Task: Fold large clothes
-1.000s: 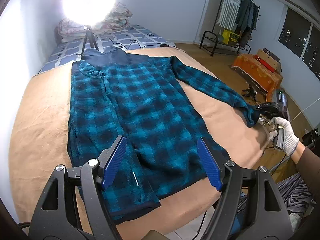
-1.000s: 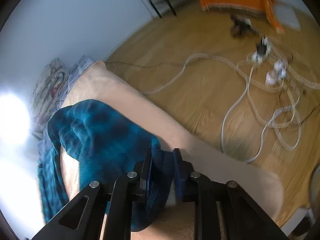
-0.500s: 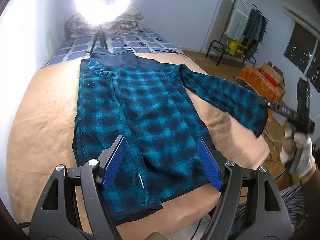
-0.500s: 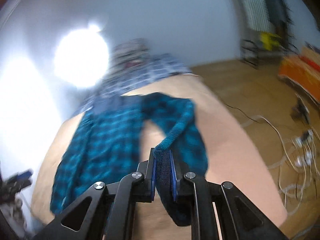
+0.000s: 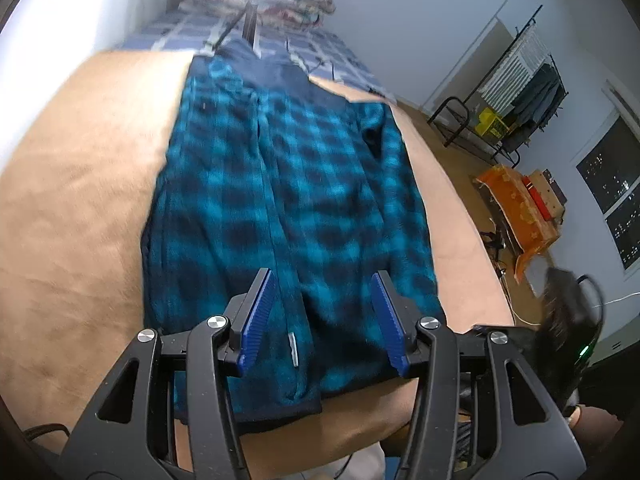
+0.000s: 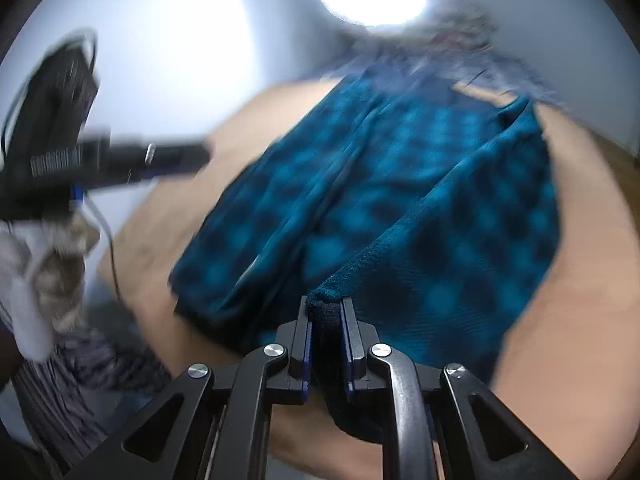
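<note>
A teal and dark plaid fleece jacket [image 5: 304, 184] lies flat on the tan bed cover [image 5: 80, 220], collar at the far end. My left gripper [image 5: 322, 320] hovers over the zip near the bottom hem. Its jaws are closing, and the blue pads [image 5: 256, 316] touch no cloth. My right gripper [image 6: 326, 320] is shut on the dark cuff of the right sleeve [image 6: 460, 248], which now drapes along the right side of the jacket [image 6: 360, 200]. The left gripper [image 6: 196, 158] shows blurred at the upper left of the right wrist view, held by a gloved hand [image 6: 36, 264].
A bright lamp on a tripod [image 5: 250, 20] stands at the head of the bed, by pillows. A clothes rack [image 5: 516, 92] and an orange covered box [image 5: 520, 208] stand on the wooden floor to the right. Striped cloth [image 6: 80, 360] hangs at the bed's foot.
The right gripper carried the sleeve from the bed's right edge inward onto the jacket. The left gripper moved closer over the hem, rolled, and its jaws narrowed.
</note>
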A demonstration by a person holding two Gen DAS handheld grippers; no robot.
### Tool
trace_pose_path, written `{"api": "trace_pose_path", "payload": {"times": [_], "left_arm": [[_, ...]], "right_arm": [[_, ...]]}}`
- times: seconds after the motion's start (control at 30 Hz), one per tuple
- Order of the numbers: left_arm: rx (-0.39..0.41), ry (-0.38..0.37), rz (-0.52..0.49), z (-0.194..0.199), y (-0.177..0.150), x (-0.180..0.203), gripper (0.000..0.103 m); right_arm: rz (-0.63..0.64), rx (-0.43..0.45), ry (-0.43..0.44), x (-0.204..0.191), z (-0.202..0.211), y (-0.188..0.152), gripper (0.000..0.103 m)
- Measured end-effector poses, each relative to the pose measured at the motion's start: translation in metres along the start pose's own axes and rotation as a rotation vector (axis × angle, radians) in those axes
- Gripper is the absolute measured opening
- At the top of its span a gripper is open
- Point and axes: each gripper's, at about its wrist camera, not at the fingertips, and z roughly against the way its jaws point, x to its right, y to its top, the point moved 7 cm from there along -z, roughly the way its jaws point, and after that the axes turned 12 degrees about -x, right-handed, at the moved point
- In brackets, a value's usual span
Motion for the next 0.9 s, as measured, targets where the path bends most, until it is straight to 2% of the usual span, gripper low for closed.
{"api": "trace_pose_path", "payload": {"times": [0.1,0.2,0.33,0.4,0.43,0.63,0.9], "left_arm": [[-0.043,-0.039,0.028,-0.013,-0.007,-0.002,0.052],[-0.09,-0.072,0.038,-0.026,-0.015,0.002,0.052],[-0.149,-0.097,0.027,-0.043,-0.026,0.013,0.052],[-0.178,-0.112,0.028,-0.051,-0.03,0.016,0.052],[-0.192,-0.114,0.027,-0.057,-0.032,0.018,0.052],[-0.26,-0.13,0.042,-0.082,-0.039,0.023,0.052],[-0.345,-0.144,0.024,-0.114,-0.055,0.04,0.052]], "right_arm": [[0.031,-0.063,-0.007,-0.006,-0.021,-0.008,0.012],[0.028,-0.095,0.045,-0.004,-0.02,-0.01,0.028],[0.031,-0.059,0.072,0.007,0.01,0.002,0.032],[0.012,-0.031,0.047,0.019,0.021,0.014,0.045],[-0.005,-0.015,0.037,0.028,0.028,0.022,0.048],[-0.106,0.043,0.002,0.087,0.054,0.07,0.049],[-0.189,0.065,-0.067,0.16,0.047,0.139,0.049]]}}
